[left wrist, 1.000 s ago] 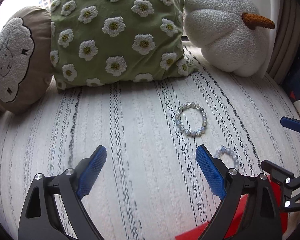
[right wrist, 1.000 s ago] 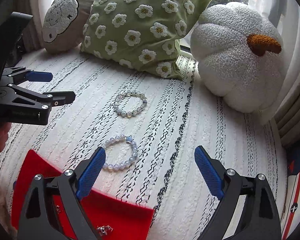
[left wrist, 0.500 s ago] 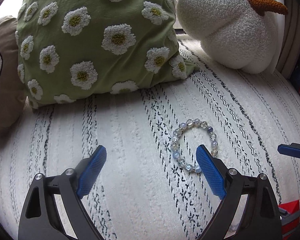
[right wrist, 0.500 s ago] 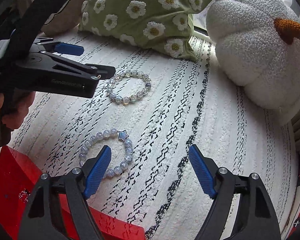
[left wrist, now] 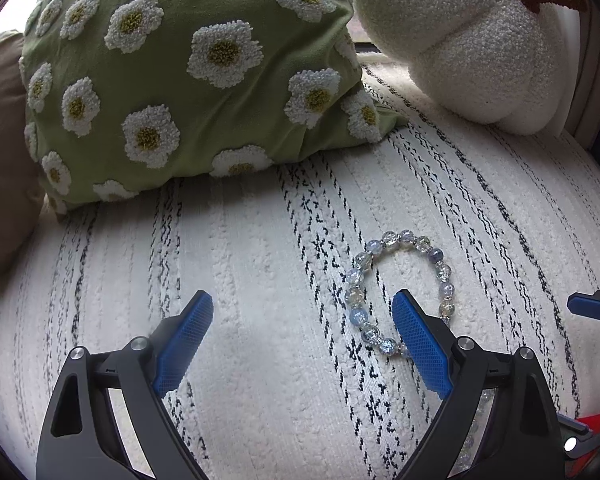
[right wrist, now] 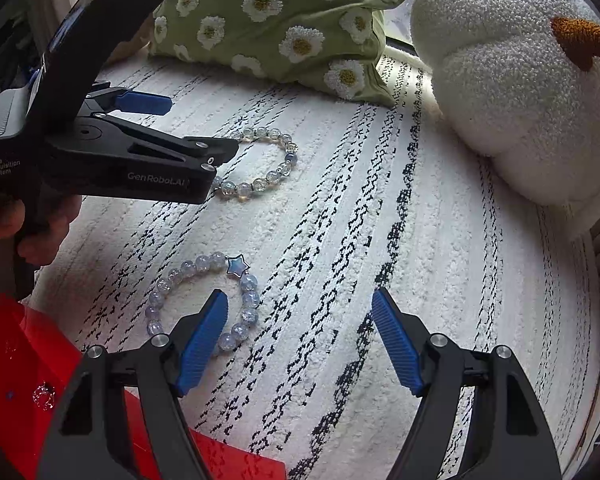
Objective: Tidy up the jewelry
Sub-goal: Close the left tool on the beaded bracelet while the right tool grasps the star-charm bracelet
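- Both grippers have dropped closer to the striped blanket [left wrist: 260, 280] since a second ago; the right one's gap has narrowed too.
- Left gripper [left wrist: 300, 336]: spread wide, nothing pinched. Its right finger [left wrist: 418, 344] sits inside the ring of the clear bead bracelet [left wrist: 400, 292], near side of the loop hidden behind that finger. Its left finger is over bare blanket.
- Right gripper [right wrist: 300, 340]: jaws closing, not pressing on anything yet. Its left finger [right wrist: 202, 344] sits inside the loop of the blue star bracelet [right wrist: 208, 300]; the loop's right side lies between the two fingers. Star charm [right wrist: 237, 266] at the far edge of that loop.
- Clear bracelet lies flat on the blanket, farther away; star bracelet lies nearer, just beside the red tray [right wrist: 16, 344] at the near left.
- Tray holds a small sparkly piece [right wrist: 43, 395], too small to identify.
- Person's hand [right wrist: 4, 216] on the left gripper's handle, seen at the left edge of the right wrist view.
- Far side: green daisy cushion [left wrist: 188, 80], white pumpkin cushion [left wrist: 460, 40] right of it, beige cushion [left wrist: 0, 140] at far left.
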Demonstrator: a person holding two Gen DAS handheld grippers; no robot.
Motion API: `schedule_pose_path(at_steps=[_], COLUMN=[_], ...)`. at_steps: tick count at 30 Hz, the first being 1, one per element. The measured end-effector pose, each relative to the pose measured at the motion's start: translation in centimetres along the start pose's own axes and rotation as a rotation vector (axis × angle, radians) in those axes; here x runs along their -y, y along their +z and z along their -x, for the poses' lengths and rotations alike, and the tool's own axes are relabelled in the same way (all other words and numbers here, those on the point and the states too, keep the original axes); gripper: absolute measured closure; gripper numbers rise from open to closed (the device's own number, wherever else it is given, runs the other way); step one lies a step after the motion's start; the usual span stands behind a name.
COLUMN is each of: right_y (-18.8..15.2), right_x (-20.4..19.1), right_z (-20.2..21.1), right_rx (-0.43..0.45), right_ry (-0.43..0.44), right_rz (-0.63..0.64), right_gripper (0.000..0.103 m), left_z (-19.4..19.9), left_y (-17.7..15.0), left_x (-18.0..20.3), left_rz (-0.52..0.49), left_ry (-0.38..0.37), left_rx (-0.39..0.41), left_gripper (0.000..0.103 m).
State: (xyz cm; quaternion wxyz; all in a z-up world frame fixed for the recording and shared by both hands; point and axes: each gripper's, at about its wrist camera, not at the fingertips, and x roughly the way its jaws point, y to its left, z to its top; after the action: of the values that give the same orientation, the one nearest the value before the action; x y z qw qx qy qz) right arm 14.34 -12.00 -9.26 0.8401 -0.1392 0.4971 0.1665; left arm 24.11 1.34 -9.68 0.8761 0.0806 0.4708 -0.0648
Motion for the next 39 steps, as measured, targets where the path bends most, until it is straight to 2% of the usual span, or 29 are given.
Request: schedule_pose_path(at_steps=[8,21,29,33,39], right_y=[0.0,0.2,0.3,0.3,0.3], right_x=[0.1,0.1,0.3,0.1,-0.3], right_z=[-0.3,-1.0,-1.5,-1.5,-1.3], right_rx=[-0.007,-0.027,-0.050,-0.051,-0.052], right_ry=[-0.007,-0.010,0.020,0.036,0.066], right_rz=[0.003,0.018,0.020,0.025,0.045], right_gripper=[0.030,0.031,0.037,0.043,0.058], left_z=[-1.5,-2.6,-2.6,-2.3,-2.2], left_y=[0.2,0.4,0.5,0.3,0.0], left_x=[0.2,-0.1,-0.2,-0.3,-0.5], left_rz=[-0.010,0.002,0.008,0.009,0.021], left_ry=[0.011,-0.014,-0.018,-0.022,-0.038], left_rx=[-0.017,-0.021,-0.017,-0.012,-0.006], left_gripper=[0.016,0.015,0.015,0.015,0.015])
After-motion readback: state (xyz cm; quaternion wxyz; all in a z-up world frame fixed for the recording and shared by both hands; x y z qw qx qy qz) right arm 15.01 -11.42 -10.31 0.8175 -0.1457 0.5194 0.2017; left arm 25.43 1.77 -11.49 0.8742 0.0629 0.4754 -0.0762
